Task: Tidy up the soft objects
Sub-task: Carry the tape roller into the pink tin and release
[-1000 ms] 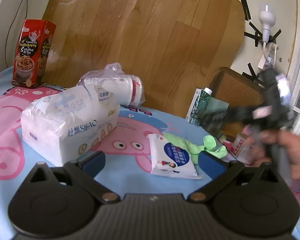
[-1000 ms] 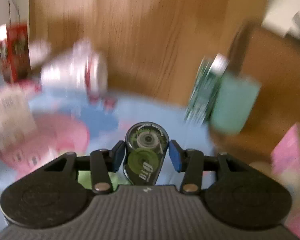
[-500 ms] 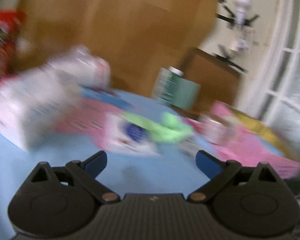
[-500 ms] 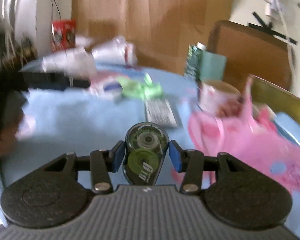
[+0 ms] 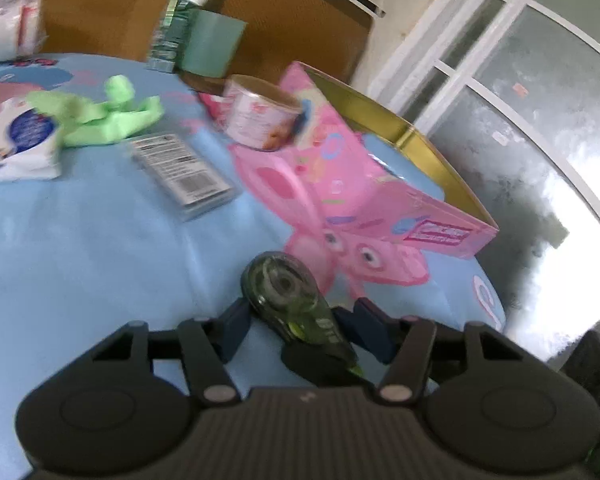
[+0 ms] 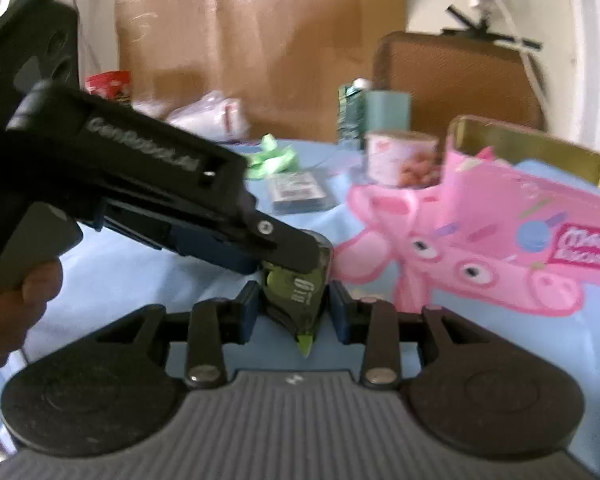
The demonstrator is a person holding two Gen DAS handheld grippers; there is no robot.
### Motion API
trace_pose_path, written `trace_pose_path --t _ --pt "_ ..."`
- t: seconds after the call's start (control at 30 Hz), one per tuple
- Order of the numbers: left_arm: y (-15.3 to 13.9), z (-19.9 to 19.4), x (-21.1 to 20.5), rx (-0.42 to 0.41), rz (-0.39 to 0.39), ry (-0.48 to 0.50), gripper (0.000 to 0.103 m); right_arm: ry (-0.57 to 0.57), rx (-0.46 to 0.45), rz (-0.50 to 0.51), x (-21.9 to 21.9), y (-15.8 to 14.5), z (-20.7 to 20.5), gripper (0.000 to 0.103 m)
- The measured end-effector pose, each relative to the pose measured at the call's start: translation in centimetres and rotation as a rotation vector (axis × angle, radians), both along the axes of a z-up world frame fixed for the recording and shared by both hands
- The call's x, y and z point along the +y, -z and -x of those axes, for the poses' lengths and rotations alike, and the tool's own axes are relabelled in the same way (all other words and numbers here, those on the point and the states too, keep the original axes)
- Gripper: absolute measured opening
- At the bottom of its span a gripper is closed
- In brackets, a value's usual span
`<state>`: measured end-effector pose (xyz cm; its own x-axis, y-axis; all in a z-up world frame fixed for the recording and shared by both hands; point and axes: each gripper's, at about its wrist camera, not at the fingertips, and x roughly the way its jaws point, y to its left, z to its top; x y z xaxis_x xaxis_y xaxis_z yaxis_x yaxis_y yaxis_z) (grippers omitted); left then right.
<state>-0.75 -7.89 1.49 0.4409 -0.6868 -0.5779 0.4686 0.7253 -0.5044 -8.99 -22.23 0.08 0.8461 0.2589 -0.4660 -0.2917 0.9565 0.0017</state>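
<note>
Holding the green tape roller (image 6: 296, 292) near the pink box (image 6: 512, 220), your right tongs (image 6: 294, 312) and left tongs (image 5: 296, 330) both clamp it.

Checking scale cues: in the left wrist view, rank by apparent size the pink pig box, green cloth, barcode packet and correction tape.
1. Pink pig-print cardboard box.
2. Crumpled green cloth and flat barcode-labelled packet: look alike, unranked.
3. Green translucent correction tape dispenser, though nearest the camera.

Tape dispenser (image 6: 300, 292) half covered by the left claw (image 5: 296, 330)

Behind it, the pink box (image 6: 540, 220) runs off frame, lettering cut off; everything beyond is smeared with blur.
</note>
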Motion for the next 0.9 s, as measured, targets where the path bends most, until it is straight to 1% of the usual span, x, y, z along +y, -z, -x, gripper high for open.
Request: trace_pose_path --t 0.03,0.13,0.23,0.33,0.43,0.53,0.57,0.63,0.67,0.7,0.73,0.77,0.87,0.9 --pt "-0.5 0.0 -0.6 -0.007 0.011 0.018 0.057 0.015 -0.023 -0.001 -0.6 -0.3 0.2 0.04" --pt "-3.4 0.1 -3.1 -0.105 0.023 0.073 0.057 0.068 -0.113 -0.038 -3.0 -2.1 0.5 0.04" --pt "-6.2 -0.4 -6.6 -0.18 0.014 0.12 0.057 0.137 -0.198 -0.044 -5.2 -4.0 0.5 0.04" --pt "-7.5 -1.6 -10.4 -0.224 0.011 0.164 0.058 0.214 -0.226 -0.042 -7.7 -5.1 -1.0 0.04" --pt "-7.8 -3.1 -13.7 -0.261 -0.01 0.164 0.058 0.269 -0.181 -0.096 -10.8 -5.5 -3.9 0.04" --pt "-7.3 -5.1 -16.1 -0.236 -0.043 0.137 0.066 0.307 -0.095 -0.144 -13.3 -5.4 -7.5 0.04" --pt "-7.1 -5.6 -16.5 -0.22 -0.053 0.116 0.071 0.321 -0.051 -0.16 -14.2 -5.5 -9.0 0.041" --pt "-6.8 -6.3 -16.1 -0.193 -0.049 0.084 0.075 0.338 0.02 -0.184 -15.4 -5.8 -11.0 0.04" --pt "-6.8 -6.5 -15.8 -0.181 -0.035 0.075 0.078 0.348 0.074 -0.199 -16.4 -5.9 -12.4 0.04" --pt "-6.9 -6.5 -15.1 -0.18 -0.008 0.059 0.084 0.357 0.124 -0.217 -17.0 -5.7 -13.0 0.041" --pt "-7.0 -6.5 -14.5 -0.179 0.0 0.047 0.087 0.351 0.156 -0.212 -17.4 -5.8 -13.7 0.042" --pt "-7.1 -6.5 -13.8 -0.186 0.005 0.032 0.087 0.363 0.174 -0.185 -17.7 -5.7 -14.5 0.041" --pt "-7.7 -6.3 -11.6 -0.211 0.026 -0.003 0.087 0.47 0.163 -0.029 -17.2 -5.3 -15.8 0.042" --pt "-7.8 -6.2 -10.7 -0.215 0.034 -0.016 0.087 0.514 0.15 0.003 -17.5 -5.2 -16.3 0.043"
